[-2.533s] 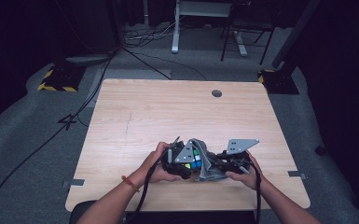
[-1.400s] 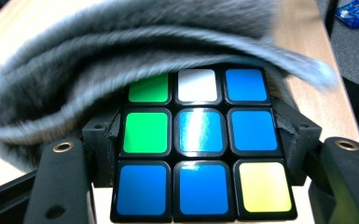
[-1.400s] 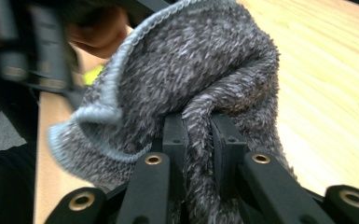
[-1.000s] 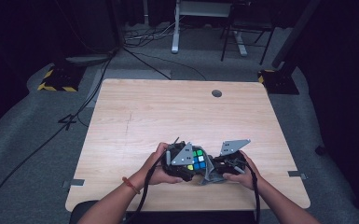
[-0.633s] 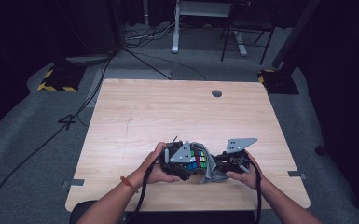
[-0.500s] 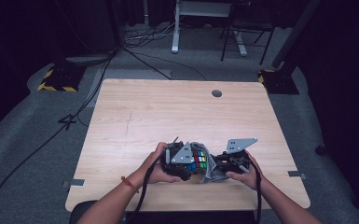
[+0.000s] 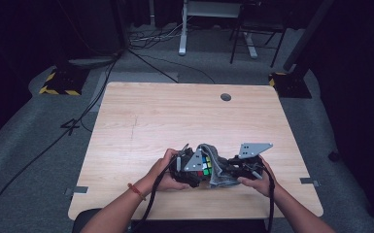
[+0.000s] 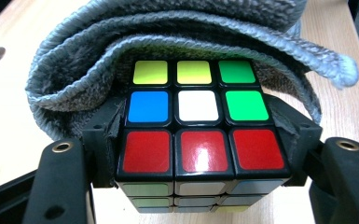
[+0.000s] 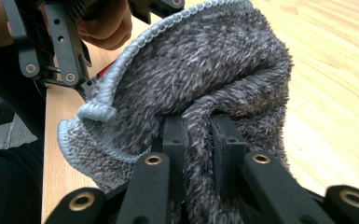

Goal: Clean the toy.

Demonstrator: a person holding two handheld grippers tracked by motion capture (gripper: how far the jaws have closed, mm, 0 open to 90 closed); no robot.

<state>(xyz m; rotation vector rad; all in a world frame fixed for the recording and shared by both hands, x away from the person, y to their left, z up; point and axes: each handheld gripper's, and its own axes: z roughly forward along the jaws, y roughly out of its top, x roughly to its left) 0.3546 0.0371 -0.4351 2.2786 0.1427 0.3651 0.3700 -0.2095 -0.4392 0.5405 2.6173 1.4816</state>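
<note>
Cube between left gripper jaws, under grey cloth

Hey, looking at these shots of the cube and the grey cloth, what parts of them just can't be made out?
- Puzzle cube, left gripper view: the far faces are covered by the grey cloth; the near face is cut off by the bottom edge.
- Cube, high view: its stickers are too small to read.
- Right gripper, right gripper view: the pad faces are buried in a pinched cloth fold.
- Left gripper: where the pads touch the cube's sides is hidden.
</note>
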